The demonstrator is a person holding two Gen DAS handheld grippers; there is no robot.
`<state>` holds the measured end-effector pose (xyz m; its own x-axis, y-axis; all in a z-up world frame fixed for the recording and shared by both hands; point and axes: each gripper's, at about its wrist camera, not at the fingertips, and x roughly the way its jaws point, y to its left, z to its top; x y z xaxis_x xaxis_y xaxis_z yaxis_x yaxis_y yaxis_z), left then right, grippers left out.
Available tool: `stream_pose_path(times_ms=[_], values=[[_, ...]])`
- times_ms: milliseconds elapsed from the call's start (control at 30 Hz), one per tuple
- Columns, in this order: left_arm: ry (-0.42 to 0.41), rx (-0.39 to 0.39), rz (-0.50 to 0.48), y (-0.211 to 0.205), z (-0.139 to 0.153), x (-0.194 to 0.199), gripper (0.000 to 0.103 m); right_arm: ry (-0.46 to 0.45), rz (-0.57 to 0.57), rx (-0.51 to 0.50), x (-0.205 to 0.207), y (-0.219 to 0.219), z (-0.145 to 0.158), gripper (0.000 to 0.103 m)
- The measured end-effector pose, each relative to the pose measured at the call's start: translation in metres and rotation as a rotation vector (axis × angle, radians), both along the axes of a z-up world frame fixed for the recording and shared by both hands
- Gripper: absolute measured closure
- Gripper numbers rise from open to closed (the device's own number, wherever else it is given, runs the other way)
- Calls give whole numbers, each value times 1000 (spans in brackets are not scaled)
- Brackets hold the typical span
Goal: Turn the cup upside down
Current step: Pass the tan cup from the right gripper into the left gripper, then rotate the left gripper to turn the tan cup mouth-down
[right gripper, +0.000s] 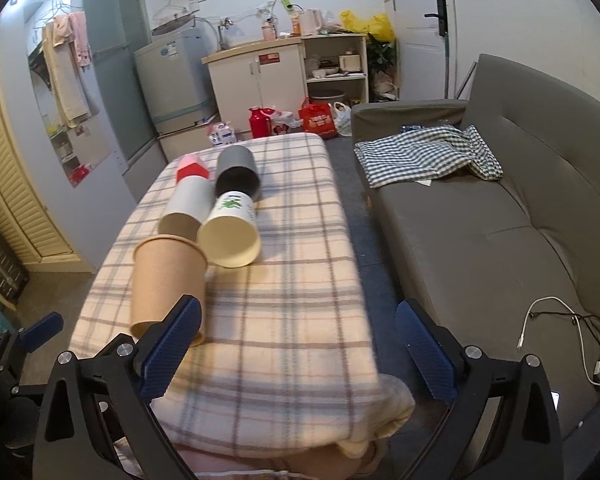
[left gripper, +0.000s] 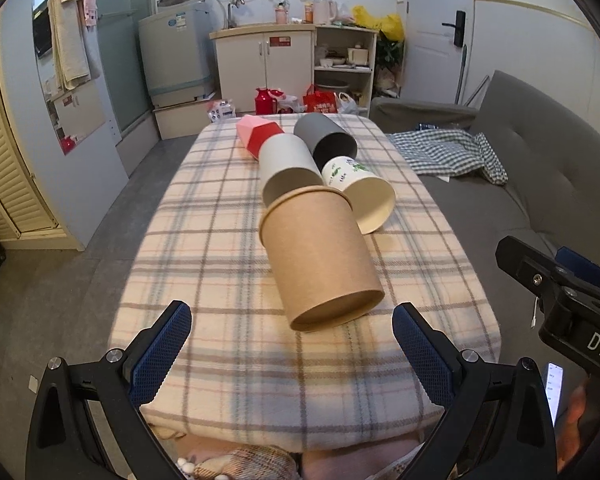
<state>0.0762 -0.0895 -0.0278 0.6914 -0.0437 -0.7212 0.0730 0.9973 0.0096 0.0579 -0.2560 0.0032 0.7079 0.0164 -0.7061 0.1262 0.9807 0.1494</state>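
Several cups lie on their sides on a plaid-covered table. A brown paper cup is nearest, its base toward me; it also shows in the right wrist view. Behind it lie a white cup, a cream cup with green print, a grey cup and a pink-and-red cup. My left gripper is open and empty, just short of the brown cup's base. My right gripper is open and empty, to the right of the brown cup over the table's near end.
A grey sofa with a checked cloth stands right of the table, a white cable on its seat. Cabinets, a washing machine and red bags on the floor stand beyond the table's far end.
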Motion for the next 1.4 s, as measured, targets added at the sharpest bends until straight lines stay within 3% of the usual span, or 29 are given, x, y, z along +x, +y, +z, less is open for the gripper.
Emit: stream_pose_path(times_ms=[333, 900, 1167, 1400], values=[[51, -14, 2, -4, -24, 27, 0, 18, -74, 17, 19, -16, -25, 4], [103, -77, -89, -23, -50, 55, 2, 103, -104, 30, 40, -23, -62, 4], [114, -102, -114, -19, -49, 55, 40, 92, -94, 27, 39, -18, -59, 4], [150, -129, -94, -11, -49, 50, 37, 85, -100, 20, 34, -19, -54, 4]])
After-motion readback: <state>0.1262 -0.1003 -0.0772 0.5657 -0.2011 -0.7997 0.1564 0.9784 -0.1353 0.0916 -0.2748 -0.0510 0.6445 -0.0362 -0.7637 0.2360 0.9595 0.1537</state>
